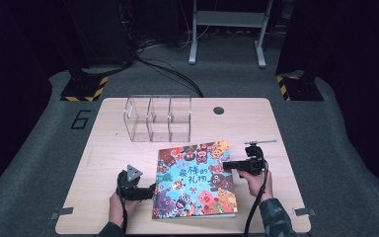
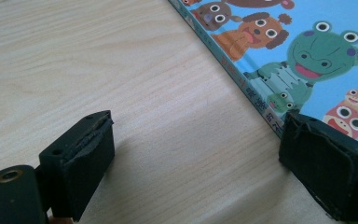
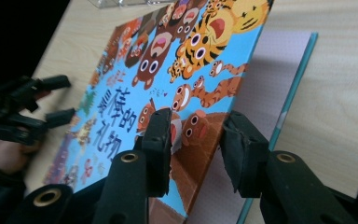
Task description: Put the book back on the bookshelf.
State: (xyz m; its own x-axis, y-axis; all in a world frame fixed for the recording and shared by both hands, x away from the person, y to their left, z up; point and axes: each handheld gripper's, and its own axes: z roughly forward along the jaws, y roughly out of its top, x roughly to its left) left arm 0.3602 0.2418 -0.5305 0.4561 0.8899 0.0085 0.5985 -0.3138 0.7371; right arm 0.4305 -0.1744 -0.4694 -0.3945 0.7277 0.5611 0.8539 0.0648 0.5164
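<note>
1. A colourful picture book lies at the lower centre of the high view on the desk, with a clear three-bay organiser standing behind it toward the upper middle.
2. The right gripper sits at the book's right edge. In the right gripper view its jaws straddle the front cover, which is raised off the first page. The jaws look set close about the cover, though a gap remains on one side, so a firm pinch is not certain.
3. The left gripper waits at the spine side, lower left of the book. Its jaws stand wide apart, empty, one touching or just beside the spine.
4. The step in hand appears to be opening the cover. Next, the right gripper likely needs to swing the cover leftward while the left steadies the spine.
</note>
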